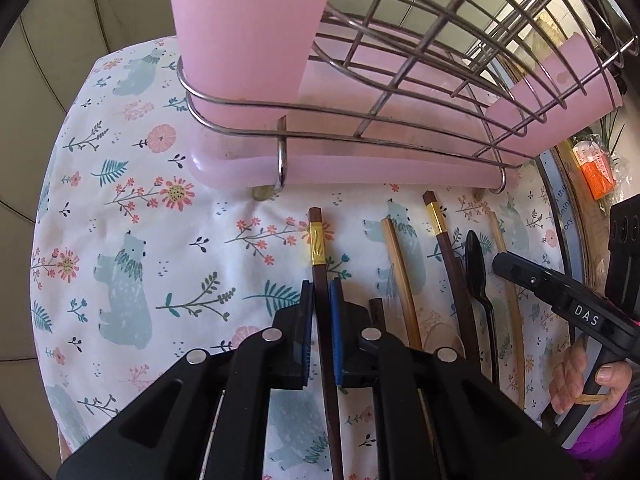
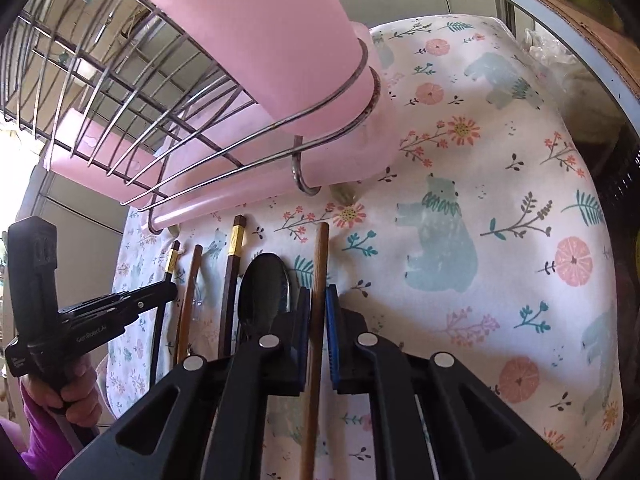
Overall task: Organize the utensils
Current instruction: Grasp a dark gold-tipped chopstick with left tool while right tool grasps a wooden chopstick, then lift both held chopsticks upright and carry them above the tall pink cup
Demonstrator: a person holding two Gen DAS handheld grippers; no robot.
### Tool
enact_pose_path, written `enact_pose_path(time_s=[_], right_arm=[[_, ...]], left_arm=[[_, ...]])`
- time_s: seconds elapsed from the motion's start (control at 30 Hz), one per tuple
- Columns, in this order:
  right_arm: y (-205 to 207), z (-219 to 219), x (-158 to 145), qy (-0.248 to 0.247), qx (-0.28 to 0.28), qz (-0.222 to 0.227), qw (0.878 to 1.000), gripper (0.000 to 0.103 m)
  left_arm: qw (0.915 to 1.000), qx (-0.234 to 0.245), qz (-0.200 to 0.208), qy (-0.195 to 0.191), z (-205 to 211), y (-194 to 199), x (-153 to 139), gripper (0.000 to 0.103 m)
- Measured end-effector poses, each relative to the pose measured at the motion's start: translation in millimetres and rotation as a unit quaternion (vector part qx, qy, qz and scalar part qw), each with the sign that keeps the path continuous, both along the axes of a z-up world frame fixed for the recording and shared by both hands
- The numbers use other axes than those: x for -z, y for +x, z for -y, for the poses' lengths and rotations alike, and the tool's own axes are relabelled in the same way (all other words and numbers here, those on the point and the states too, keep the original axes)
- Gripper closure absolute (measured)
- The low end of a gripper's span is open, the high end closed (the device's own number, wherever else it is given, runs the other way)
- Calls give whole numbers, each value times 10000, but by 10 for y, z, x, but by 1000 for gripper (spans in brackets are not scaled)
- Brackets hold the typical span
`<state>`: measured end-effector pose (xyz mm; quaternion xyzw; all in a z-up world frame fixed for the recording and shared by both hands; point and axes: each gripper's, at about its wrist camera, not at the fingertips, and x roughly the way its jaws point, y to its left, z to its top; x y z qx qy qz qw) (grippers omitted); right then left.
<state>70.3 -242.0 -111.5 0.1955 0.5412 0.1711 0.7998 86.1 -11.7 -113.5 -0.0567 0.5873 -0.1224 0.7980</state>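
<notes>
Left gripper [image 1: 321, 316] jaws pinch dark gold-banded wooden chopstick [image 1: 320, 264], right gripper [image 2: 318, 320] jaws pinch light bamboo chopstick [image 2: 319, 264], both lying lengthwise ahead toward pink-trayed wire rack [image 1: 400, 92] on desk.

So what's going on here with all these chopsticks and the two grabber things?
A person is sorting utensils on a floral tablecloth in front of a wire rack with a pink cup. The left gripper is shut on a dark chopstick with a gold band; the right gripper is shut on a plain brown chopstick. More chopsticks and a black spoon lie flat between them. Nothing is in the cup yet.
</notes>
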Motion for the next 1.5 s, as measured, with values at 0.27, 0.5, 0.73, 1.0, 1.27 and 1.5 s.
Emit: enact_pose_path(time_s=[0.27,0.5,0.73,1.0,1.27,1.5], right_arm=[[-244,87,-231,88,7,359,9993,96],[-446,149,-637,179,43,1076,9940,96],[-603,242,-1064,292,183,1781,9834,96],[-688,320,-1544,325,268,2407,9697,96],[-620,423,-2188,292,556,3417,9377,96],[-396,478,-2651,329,901,4198,9025,96]], left_arm=[[9989,115,411,-189,-98,-259,-300,97],[9916,31,1140,-614,-338,-584,-762,97],[9780,-17,1915,-822,-491,-841,-1216,98],[9574,-141,2666,-1098,-530,-963,-1639,98],[9217,-267,3640,-1313,-703,-1077,-2365,98],[8881,-497,4363,-1354,-847,-1089,-3019,98]])
